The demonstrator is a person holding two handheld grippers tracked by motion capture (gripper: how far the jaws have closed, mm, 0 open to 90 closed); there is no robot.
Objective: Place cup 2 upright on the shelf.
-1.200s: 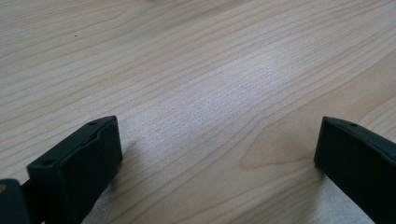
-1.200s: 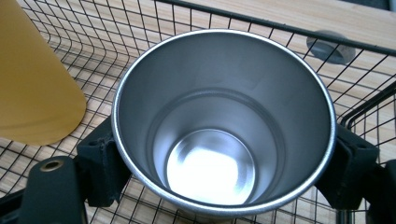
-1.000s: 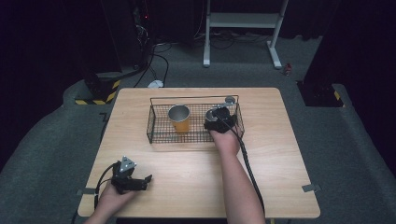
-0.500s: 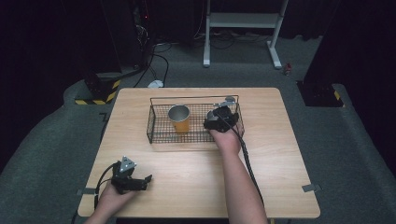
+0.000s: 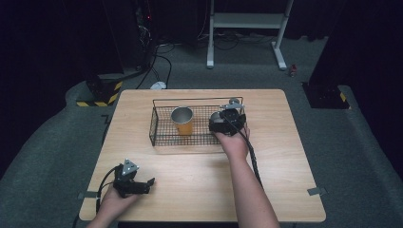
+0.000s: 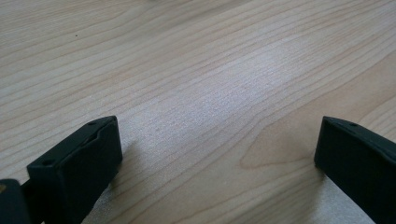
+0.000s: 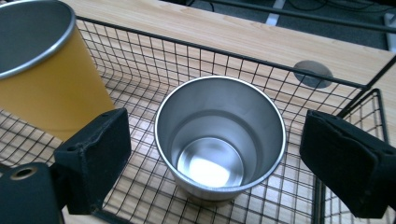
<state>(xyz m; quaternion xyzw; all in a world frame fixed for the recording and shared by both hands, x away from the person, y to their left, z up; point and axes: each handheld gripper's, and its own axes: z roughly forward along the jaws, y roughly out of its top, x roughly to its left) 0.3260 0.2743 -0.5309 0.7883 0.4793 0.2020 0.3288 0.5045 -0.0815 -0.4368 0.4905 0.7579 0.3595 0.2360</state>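
A black wire basket point(image 5: 159, 124) stands on the wooden table point(image 5: 285, 156) at the back middle. In it an orange cup point(image 5: 182, 121) with a metal rim stands upright, left of centre. My right gripper point(image 5: 227, 119) hovers over the basket's right end. In the right gripper view it point(image 7: 217, 142) is open, one jaw on each side of an upright, empty steel cup point(image 7: 224, 112), touching neither wall. The orange cup point(image 7: 46, 88) stands just left of it. My left gripper point(image 5: 148, 184) rests near the table's front left, open point(image 6: 217, 144), with only bare wood between its jaws.
A grey round disc point(image 7: 313, 73) is set in the table just beyond the basket's far wall. Basket wire point(image 7: 140, 60) surrounds both cups. Bare wood point(image 6: 196, 70) lies in front of the left gripper. A white stand point(image 5: 280, 52) and cables lie on the floor beyond.
The right gripper has shifted very slightly over the basket's right end. The left gripper has stayed put.
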